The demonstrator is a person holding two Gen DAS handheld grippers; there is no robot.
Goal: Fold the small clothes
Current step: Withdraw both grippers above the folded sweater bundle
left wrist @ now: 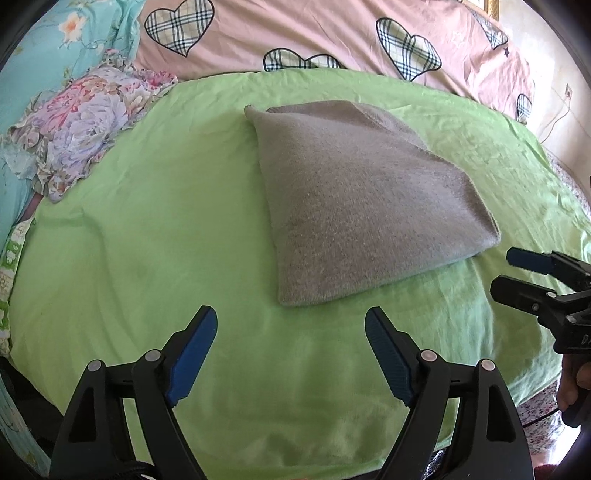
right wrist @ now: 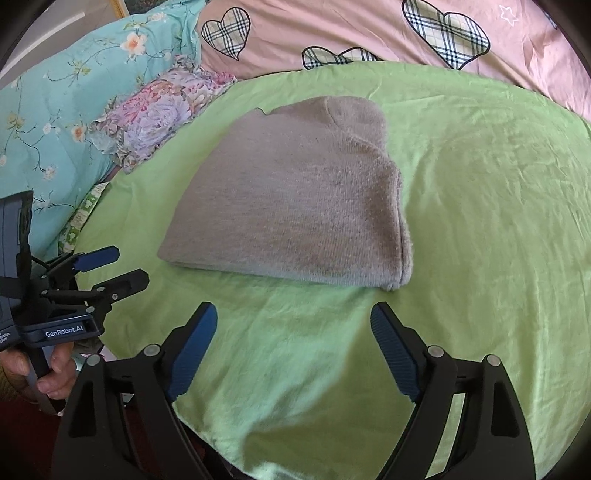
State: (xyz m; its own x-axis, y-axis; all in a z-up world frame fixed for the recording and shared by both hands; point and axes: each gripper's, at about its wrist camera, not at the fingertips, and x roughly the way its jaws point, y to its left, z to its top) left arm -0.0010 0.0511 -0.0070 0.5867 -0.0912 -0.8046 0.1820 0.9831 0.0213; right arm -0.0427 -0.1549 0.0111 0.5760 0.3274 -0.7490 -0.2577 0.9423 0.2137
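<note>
- Presently, the grey knitted garment (left wrist: 362,206) lies folded into a compact stack on the green sheet (left wrist: 147,240), near the middle of the bed and well apart from both grippers.
- Left gripper (left wrist: 291,354): fingers (left wrist: 192,354) stand wide, nothing between them; it hovers over bare sheet just short of the garment's near corner.
- Right gripper (right wrist: 293,354): fingers (right wrist: 393,354) likewise wide and empty, aimed at the sheet below the garment's near edge (right wrist: 288,273).
- Judgement: both tools stand clear of the cloth with the fingers spread, which suggests the fold is set down and let go; the stack looks flat and even, so the piece appears done or nearly so.
- Each gripper shows in the other's view at the frame edge (left wrist: 543,280) (right wrist: 96,273), one on either side of the garment, a stance suited to working both of its sides at once.
- A hand (right wrist: 48,373) grips the left tool's handle in the right wrist view.
- Surroundings: a floral frilled cloth (left wrist: 81,125), a turquoise flowered quilt (right wrist: 55,110) and a pink cover with plaid hearts (left wrist: 332,29) border the green sheet; none touches the garment.
- Writing: "GenRobot.AI" reads in white on the left tool's body (right wrist: 68,332). Small print further left on it is too small to tell. No label is visible on the garment.
</note>
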